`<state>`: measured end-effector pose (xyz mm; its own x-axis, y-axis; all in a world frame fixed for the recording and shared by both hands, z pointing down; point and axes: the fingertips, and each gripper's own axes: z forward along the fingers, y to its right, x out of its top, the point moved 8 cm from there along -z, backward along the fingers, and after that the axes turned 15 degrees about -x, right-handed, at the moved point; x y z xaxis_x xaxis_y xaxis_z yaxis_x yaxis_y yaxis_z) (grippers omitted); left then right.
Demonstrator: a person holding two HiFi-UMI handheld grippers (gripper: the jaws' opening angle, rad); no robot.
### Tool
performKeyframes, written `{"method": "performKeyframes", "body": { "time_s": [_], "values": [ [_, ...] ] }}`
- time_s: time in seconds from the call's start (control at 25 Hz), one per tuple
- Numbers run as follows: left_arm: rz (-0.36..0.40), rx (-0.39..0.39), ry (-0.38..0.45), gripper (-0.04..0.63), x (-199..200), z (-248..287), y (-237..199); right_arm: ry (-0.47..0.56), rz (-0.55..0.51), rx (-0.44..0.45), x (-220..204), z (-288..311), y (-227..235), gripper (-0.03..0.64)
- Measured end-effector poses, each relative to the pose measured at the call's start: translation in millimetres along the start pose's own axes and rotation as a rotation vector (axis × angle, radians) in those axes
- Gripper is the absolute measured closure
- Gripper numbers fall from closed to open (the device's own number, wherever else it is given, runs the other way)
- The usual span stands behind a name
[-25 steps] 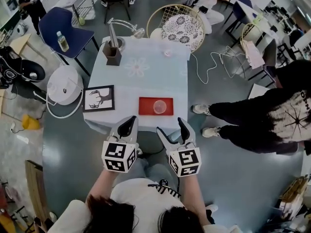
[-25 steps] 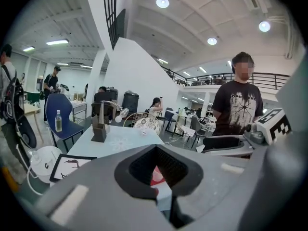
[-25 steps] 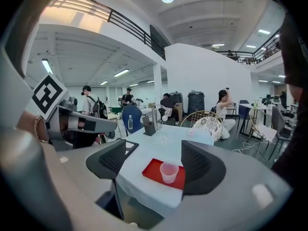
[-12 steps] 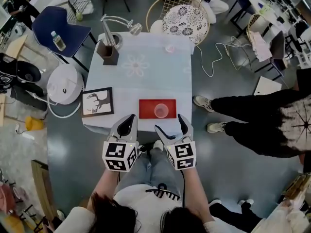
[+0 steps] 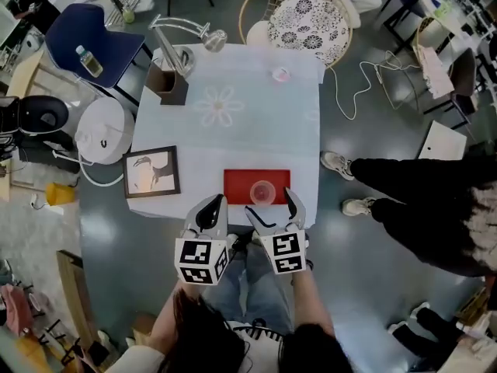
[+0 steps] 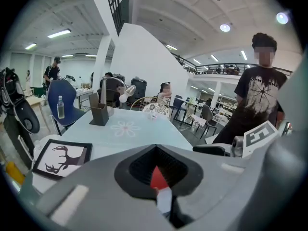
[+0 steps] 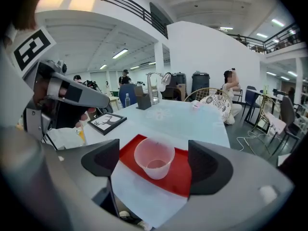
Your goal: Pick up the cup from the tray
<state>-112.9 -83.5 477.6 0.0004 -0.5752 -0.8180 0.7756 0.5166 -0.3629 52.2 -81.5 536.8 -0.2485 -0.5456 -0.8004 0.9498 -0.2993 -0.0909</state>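
A clear pinkish plastic cup (image 5: 262, 192) stands upright on a red tray (image 5: 237, 185) near the front edge of the white-clothed table (image 5: 233, 138). My right gripper (image 5: 271, 206) hovers just in front of the tray. Its jaws have just been opening and stand wide. In the right gripper view the cup (image 7: 154, 158) sits on the tray (image 7: 185, 179) ahead of the two dark pads (image 7: 102, 160), touching neither. My left gripper (image 5: 210, 210) is left of the tray at the table edge, shut and empty. Its view shows a sliver of red tray (image 6: 157, 178) past the closed jaws of the left gripper (image 6: 161, 189).
A framed deer picture (image 5: 151, 172) lies left of the tray. A brown holder (image 5: 172, 84), a desk lamp (image 5: 186, 33) and a small pink object (image 5: 281, 74) sit at the far end. A person in black (image 5: 419, 200) stands right of the table. Chairs ring it.
Both grippers have come down and forward to the table's front edge. The right jaws have spread wider, and the cup now lies just ahead of them.
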Motion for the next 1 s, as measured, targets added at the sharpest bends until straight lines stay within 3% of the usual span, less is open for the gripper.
{"method": "performKeyframes", "body": {
  "time_s": [0.4,0.64,1.0],
  "values": [
    [-0.034,0.025,-0.052,0.595,-18.4,18.5,-14.9,-0.044,0.012,0.025,-15.7,36.3,-5.0,0.172],
    [-0.052,0.036,-0.072,0.595,-26.7,23.9,-19.2,-0.023,0.014,-0.025,-12.9,41.6,-0.5,0.264],
    [-0.076,0.065,-0.05,0.595,-6.0,25.4,-25.3,0.079,-0.019,-0.029,41.6,46.7,17.5,0.27]
  ]
}}
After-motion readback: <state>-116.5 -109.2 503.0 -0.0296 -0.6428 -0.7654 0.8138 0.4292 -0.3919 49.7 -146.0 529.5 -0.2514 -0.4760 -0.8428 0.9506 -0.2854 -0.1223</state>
